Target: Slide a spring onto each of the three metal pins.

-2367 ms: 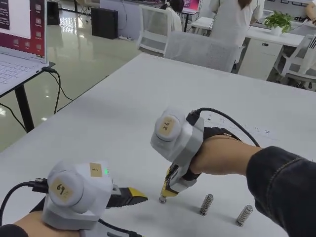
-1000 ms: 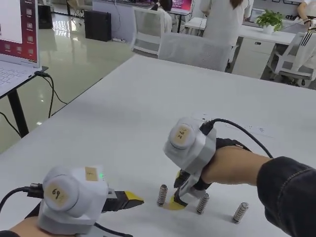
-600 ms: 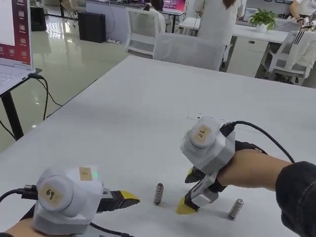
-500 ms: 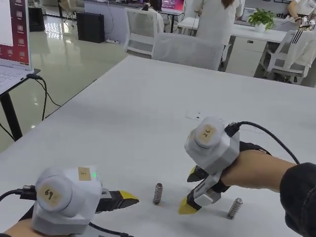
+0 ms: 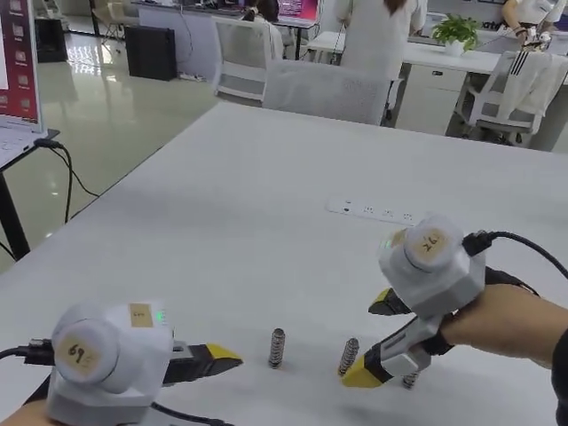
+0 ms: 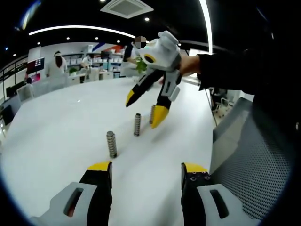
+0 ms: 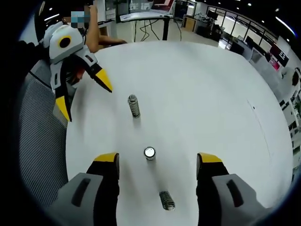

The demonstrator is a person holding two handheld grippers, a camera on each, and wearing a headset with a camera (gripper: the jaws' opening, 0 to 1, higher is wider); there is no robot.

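Observation:
Three small metal springs stand upright in a row on the white table [image 5: 266,195]. The left spring [image 5: 277,348] and the middle spring [image 5: 348,357] are plain in the head view; the third spring [image 5: 410,382] is mostly hidden behind my right gripper [image 5: 373,339]. That gripper hovers open just right of the middle spring, holding nothing. From its own view, the row runs from the near spring [image 7: 165,200] past the middle spring [image 7: 149,152], with a shiny pin top, to the far spring [image 7: 134,106]. My left gripper [image 5: 217,362] rests open, left of the row [image 6: 111,143].
A white power strip [image 5: 373,213] lies farther back on the table. A mesh chair [image 5: 324,89] stands at the far edge, with people and desks behind. A laptop table [image 5: 18,98] with a hanging cable is to the left. The table's near edge is close to both hands.
My right gripper was shut at the left pin 2.4 s ago; a spring now stands there. The gripper has opened and moved right past the middle spring. The left gripper stayed put.

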